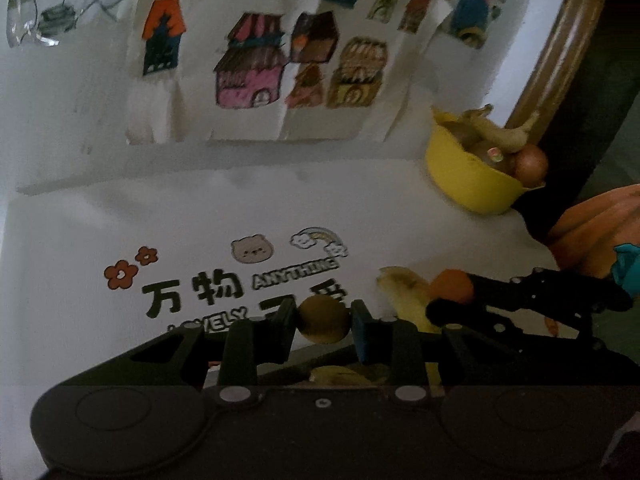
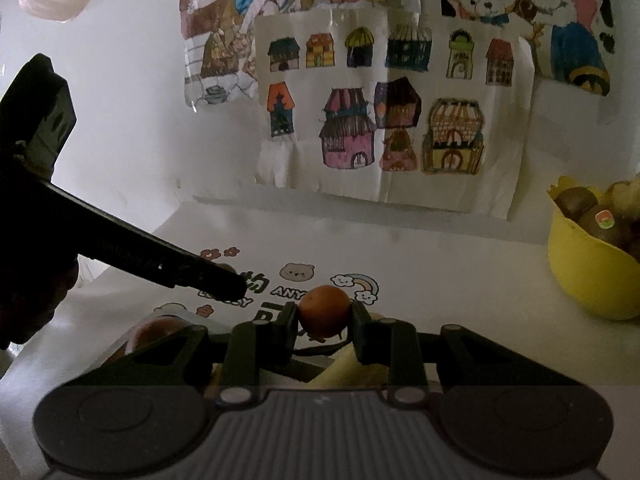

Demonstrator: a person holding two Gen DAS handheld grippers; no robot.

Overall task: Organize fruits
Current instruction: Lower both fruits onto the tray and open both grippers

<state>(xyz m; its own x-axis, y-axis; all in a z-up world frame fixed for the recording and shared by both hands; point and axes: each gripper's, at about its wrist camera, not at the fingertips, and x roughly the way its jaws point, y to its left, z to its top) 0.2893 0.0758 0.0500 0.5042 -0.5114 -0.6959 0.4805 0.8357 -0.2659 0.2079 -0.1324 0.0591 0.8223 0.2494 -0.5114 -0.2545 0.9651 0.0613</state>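
Note:
My left gripper (image 1: 323,320) is shut on a small round brown fruit (image 1: 323,319), held above the white printed table cover (image 1: 120,220). In the right wrist view my right gripper (image 2: 324,317) is shut on a small orange fruit (image 2: 324,310). That orange fruit (image 1: 450,286) and the right gripper's black fingers (image 1: 460,312) also show at the right of the left wrist view. The left gripper reaches in from the left as a dark shape (image 2: 224,282). A banana (image 1: 404,292) lies on the table beneath both grippers. A yellow bowl (image 1: 468,178) at the far right holds kiwis and ginger.
Children's drawings of houses (image 2: 384,120) hang on the white wall behind the table. A large orange pumpkin (image 1: 592,232) sits beyond the table's right edge. A wooden curved frame (image 1: 560,48) stands at the upper right. Another fruit (image 2: 152,330) lies low on the left.

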